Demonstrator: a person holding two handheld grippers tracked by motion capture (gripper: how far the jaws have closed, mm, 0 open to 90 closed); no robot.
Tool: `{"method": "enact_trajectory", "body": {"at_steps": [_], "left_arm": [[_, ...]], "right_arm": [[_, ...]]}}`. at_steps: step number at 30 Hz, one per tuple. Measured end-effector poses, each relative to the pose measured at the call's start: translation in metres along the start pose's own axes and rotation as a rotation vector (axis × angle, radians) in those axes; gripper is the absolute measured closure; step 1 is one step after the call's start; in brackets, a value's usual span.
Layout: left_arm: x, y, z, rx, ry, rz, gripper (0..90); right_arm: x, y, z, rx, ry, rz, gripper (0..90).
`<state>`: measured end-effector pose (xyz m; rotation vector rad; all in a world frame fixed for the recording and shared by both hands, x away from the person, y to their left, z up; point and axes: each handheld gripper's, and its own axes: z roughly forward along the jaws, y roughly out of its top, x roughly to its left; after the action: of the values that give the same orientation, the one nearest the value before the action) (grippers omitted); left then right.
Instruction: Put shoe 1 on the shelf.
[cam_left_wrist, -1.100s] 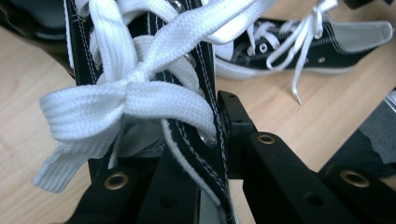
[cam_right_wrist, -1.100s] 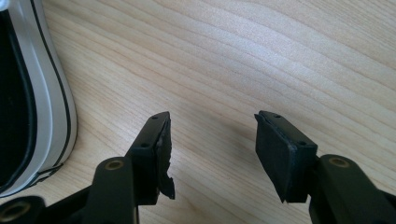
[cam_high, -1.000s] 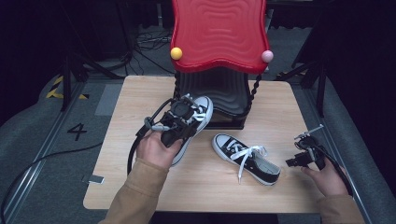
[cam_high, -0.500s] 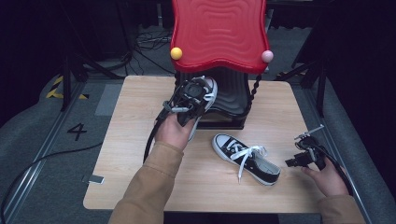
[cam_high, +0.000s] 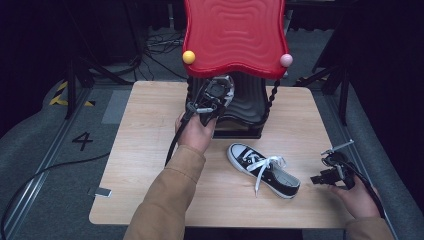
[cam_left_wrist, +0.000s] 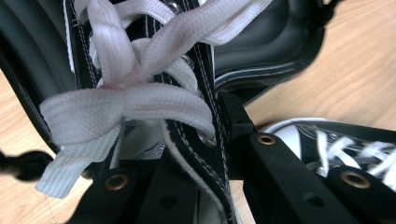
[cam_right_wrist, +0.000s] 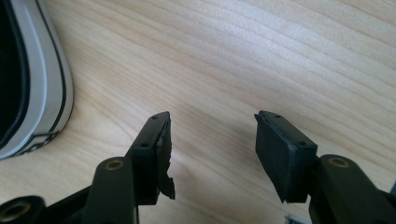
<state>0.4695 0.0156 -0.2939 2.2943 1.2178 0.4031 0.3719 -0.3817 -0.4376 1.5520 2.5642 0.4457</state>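
Left gripper (cam_high: 216, 95) has carried its sneaker (cam_high: 223, 88) up-frame to the rack (cam_high: 250, 107).
Jaws clamp its laced side; next, seat it. Right gripper (cam_right_wrist: 212, 140) gapes, idle.

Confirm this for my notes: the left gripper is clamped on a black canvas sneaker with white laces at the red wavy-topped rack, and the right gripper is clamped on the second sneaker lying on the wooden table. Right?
Not quite. The right gripper holds nothing: the right gripper view shows its jaws open over the bare wooden table, beside the second sneaker. The rest stands: the left gripper grips the black canvas sneaker with white laces at the red wavy-topped rack.
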Motion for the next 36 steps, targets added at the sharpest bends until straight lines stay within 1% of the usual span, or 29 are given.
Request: {"method": "enact_trajectory", "body": {"at_steps": [3,4,8,9,12,13,14,15,16,17,19,20,22,24,27,28,29,32,33,36], "left_arm": [[0.003,0.001,0.005,-0.013,0.018,-0.017,86.3],[0.004,0.002,0.007,-0.019,0.030,-0.031,86.2],[0.004,0.004,0.014,-0.025,0.083,-0.047,86.2],[0.006,0.005,0.017,-0.025,0.078,-0.062,86.2],[0.008,0.007,0.022,-0.025,0.055,-0.058,86.2],[0.006,0.007,0.022,-0.030,0.064,-0.079,86.1],[0.004,0.009,0.023,-0.025,0.067,-0.080,86.1],[0.004,0.009,0.023,-0.025,0.067,-0.080,86.1],[0.002,0.012,0.026,-0.025,0.064,-0.071,86.0],[0.001,0.013,0.027,-0.020,0.063,-0.075,86.0],[-0.001,0.017,0.032,-0.017,0.059,-0.066,86.0],[-0.003,0.018,0.035,-0.009,0.063,-0.061,86.0],[-0.006,0.020,0.040,-0.010,0.067,-0.046,85.9],[-0.008,0.023,0.044,-0.012,0.071,-0.042,85.8],[-0.007,0.027,0.047,-0.019,0.071,-0.039,85.5],[-0.006,0.028,0.048,-0.027,0.073,-0.048,85.4],[-0.004,0.031,0.051,-0.020,0.076,-0.044,85.3],[-0.004,0.033,0.052,-0.013,0.084,-0.035,85.1],[-0.006,0.034,0.052,-0.003,0.087,-0.034,84.4],[-0.007,0.032,0.050,-0.002,0.087,-0.040,80.5]], "right_arm": [[0.001,-0.003,-0.002,-0.003,-0.003,0.006,46.2],[0.001,-0.004,-0.002,-0.004,-0.002,0.006,46.2],[0.000,-0.008,-0.001,0.006,-0.002,0.003,46.0],[0.000,-0.009,0.000,0.010,0.000,0.008,45.9],[0.000,-0.009,0.000,0.011,0.001,0.008,45.9],[0.000,-0.008,0.000,0.010,0.002,0.007,45.8],[0.001,-0.008,0.000,0.011,0.003,0.008,45.8],[0.001,-0.008,0.000,0.011,0.003,0.008,45.8],[0.002,-0.007,0.002,0.018,0.005,0.000,45.7],[0.003,-0.007,0.003,0.019,0.007,-0.001,45.7],[0.004,-0.006,0.004,0.020,0.009,-0.009,45.7],[0.004,-0.006,0.004,0.020,0.009,-0.010,45.7],[0.003,-0.006,0.004,0.018,0.011,-0.011,46.1],[0.002,-0.007,0.004,0.019,0.013,-0.002,46.3],[0.000,-0.007,0.005,0.019,0.014,0.003,46.3],[-0.001,-0.008,0.005,0.027,0.017,0.002,46.3],[-0.002,-0.008,0.006,0.026,0.017,0.003,46.2],[-0.002,-0.008,0.007,0.028,0.019,0.004,46.0],[-0.001,-0.008,0.008,0.033,0.020,0.001,45.7],[0.000,-0.007,0.007,0.030,0.017,-0.005,45.6]]}}
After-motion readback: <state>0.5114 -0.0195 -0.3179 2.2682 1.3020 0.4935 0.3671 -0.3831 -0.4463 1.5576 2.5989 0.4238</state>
